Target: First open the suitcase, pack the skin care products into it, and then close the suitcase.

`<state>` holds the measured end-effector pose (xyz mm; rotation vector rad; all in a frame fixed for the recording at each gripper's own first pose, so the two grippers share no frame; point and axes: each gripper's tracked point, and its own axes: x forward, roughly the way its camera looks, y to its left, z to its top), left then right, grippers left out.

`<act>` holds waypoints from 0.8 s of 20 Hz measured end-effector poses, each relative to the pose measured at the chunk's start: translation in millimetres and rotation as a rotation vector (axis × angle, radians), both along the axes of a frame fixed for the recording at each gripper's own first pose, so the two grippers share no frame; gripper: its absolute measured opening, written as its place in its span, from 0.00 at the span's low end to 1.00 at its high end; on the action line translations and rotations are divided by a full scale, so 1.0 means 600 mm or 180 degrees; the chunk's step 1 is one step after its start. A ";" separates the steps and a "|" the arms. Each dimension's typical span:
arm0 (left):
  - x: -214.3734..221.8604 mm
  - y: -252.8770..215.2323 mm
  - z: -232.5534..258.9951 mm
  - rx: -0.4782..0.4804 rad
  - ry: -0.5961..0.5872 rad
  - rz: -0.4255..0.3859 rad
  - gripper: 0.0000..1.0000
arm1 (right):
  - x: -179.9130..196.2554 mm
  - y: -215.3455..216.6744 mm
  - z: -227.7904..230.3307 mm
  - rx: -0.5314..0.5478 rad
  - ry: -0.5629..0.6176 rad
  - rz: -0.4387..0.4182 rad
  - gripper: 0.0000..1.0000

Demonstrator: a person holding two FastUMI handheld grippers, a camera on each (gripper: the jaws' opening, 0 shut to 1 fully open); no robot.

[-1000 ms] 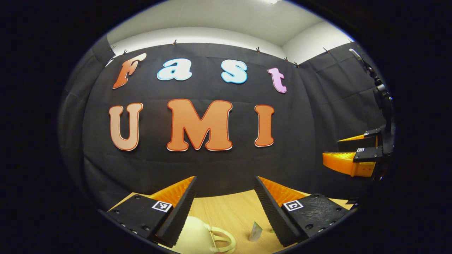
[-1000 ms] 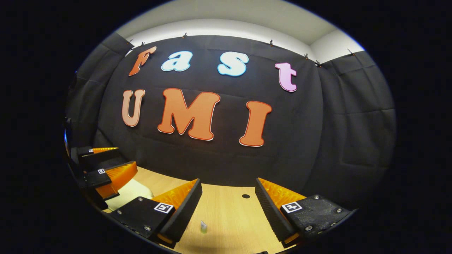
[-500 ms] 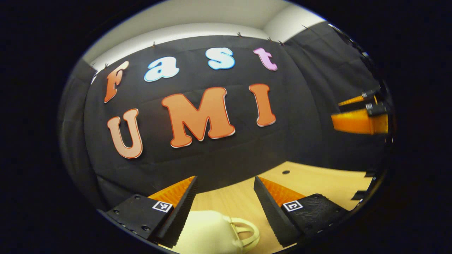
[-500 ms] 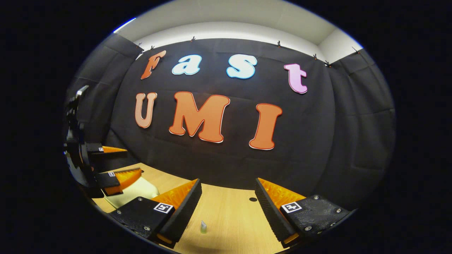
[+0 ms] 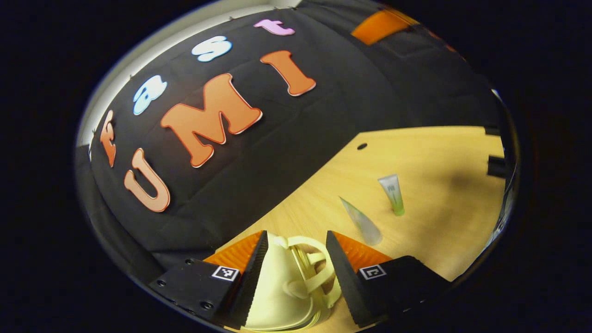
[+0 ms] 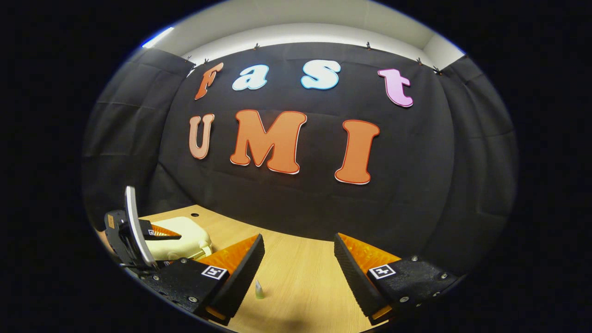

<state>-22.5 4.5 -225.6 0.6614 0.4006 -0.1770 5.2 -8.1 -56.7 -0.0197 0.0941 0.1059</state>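
Left gripper [image 5: 293, 259] spread around the case [image 5: 282, 286] handle, lower centre; two tubes [image 5: 392, 194] stand right; right gripper [image 6: 298, 263] spread.

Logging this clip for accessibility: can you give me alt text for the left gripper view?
The left hand-held gripper hangs open around the handle end of a cream suitcase on a wooden table. Beyond it lie a clear tube and a tube with a green end, against the black cloth wall.

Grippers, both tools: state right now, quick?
Left tool: open, fingers astride the cream suitcase handle end, not pressing it.
Right tool: open, empty, above the wooden table.
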 end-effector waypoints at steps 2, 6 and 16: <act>-0.004 0.001 -0.041 0.0232 0.0147 -0.0023 0.79 | 0.000 -0.015 -0.011 0.0016 0.0037 -0.0006 0.96; -0.005 0.022 -0.105 0.0621 0.0381 -0.0018 0.66 | 0.003 -0.046 -0.029 0.0012 0.0077 -0.0068 0.96; 0.009 0.047 -0.135 0.1616 0.0426 -0.0128 0.14 | 0.003 -0.065 -0.053 0.0068 0.0153 -0.0076 0.96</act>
